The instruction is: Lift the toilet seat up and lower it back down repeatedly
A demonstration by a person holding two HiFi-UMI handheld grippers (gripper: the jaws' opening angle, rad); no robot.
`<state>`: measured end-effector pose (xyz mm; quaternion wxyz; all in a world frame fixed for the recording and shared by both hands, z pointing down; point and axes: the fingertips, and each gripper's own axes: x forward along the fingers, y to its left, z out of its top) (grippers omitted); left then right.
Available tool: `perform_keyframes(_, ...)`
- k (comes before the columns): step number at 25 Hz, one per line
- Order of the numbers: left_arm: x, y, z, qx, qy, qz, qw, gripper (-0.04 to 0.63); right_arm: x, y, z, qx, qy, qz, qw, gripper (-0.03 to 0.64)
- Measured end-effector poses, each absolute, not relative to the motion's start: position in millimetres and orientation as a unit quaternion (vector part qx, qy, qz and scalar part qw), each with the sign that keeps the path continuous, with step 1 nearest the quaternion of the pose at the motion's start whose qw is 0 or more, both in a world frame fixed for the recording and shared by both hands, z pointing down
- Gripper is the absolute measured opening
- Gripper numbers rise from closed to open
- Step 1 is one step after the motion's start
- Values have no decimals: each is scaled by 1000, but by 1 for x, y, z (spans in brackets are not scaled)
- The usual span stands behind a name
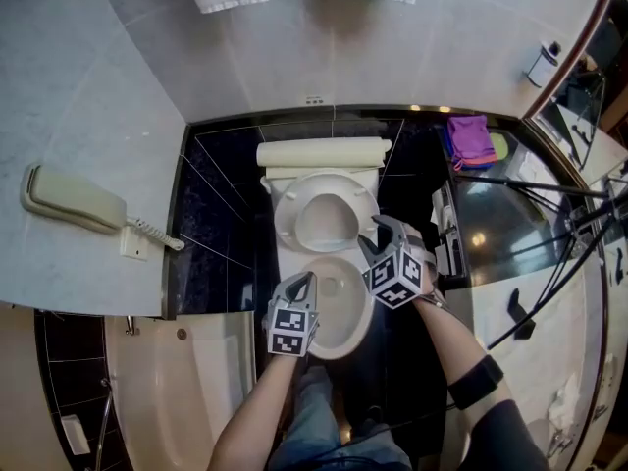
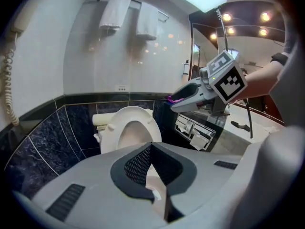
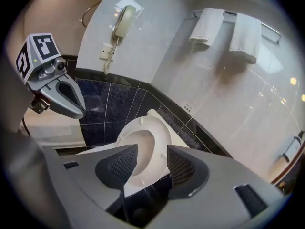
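Left claw is sitting closed, tips touching, nothing between them. It's hovering over the near-left rim of the bowl. Right claw is standing wide open and empty, hanging at the bowl's right side. The seat is showing through its gap, but the pads aren't touching it. Toilet seat is standing raised, tilting back toward the tank and leaving the bowl uncovered. Both claws are staying clear of the seat.

Cream toilet seat; blk marbled wall tiles; magenta cloth.
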<state>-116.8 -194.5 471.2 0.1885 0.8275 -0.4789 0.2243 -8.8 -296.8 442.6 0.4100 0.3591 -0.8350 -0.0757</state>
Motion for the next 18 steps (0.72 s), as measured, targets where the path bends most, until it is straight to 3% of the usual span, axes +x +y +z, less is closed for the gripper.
perform_keyframes(14,-129,-324,537,829,-475,225,190,-9,-83,-449,499,269,-778,-242,514,211)
perform_keyframes(18,-133,-329,552,827,-476,222,200,-9,-90,-460,517,236,-767,-259,537,171)
